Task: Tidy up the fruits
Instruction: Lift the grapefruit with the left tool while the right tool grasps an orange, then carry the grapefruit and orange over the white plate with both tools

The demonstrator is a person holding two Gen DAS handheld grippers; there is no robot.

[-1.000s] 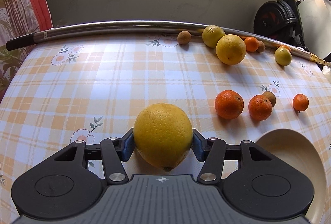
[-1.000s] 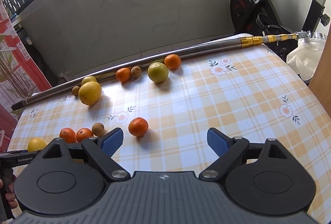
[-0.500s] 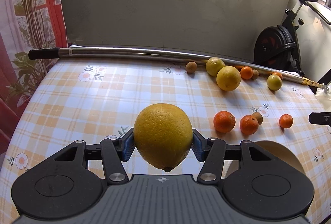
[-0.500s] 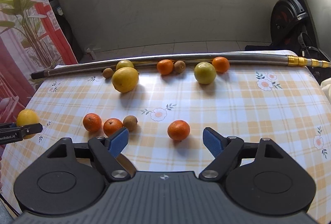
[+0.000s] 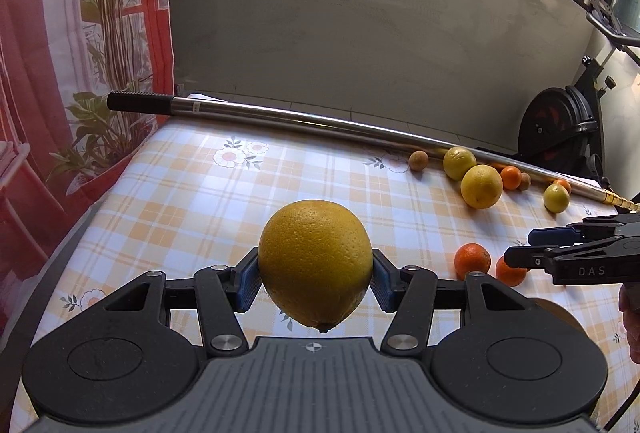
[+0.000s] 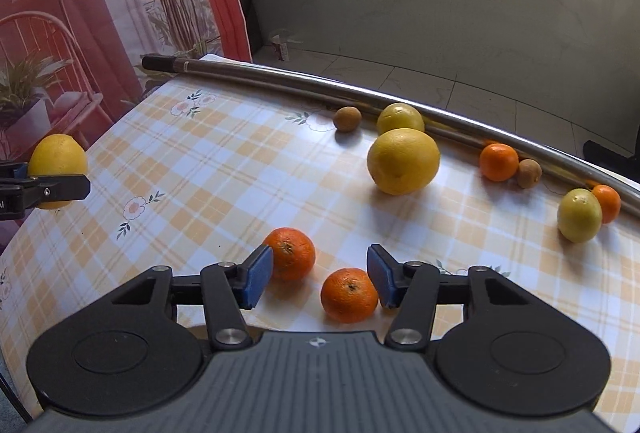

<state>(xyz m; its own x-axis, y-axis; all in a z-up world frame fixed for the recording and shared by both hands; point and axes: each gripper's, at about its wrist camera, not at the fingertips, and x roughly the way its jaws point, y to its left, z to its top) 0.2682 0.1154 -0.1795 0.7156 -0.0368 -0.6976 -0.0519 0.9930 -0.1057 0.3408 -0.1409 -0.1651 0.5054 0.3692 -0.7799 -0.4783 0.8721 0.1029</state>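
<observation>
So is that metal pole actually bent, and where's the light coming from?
Left wrist view: the metal pole bows with fisheye distortion, likely straight. Right wrist view: the big yellow citrus and the tangerines shadow leftward, so light comes from the right; focus is sharp.

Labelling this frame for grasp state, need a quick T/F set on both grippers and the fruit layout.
1. The left gripper is shut on the large yellow citrus. True.
2. The right gripper holds a mandarin. False: it is open, poised over two mandarins on the checked tablecloth.
3. The held citrus rests on the table. False: it is lifted clear.
4. A metal pole lies along the table's far edge. True.
5. All fruit is orange. False: brown kiwis and yellow-green citrus too.
</observation>
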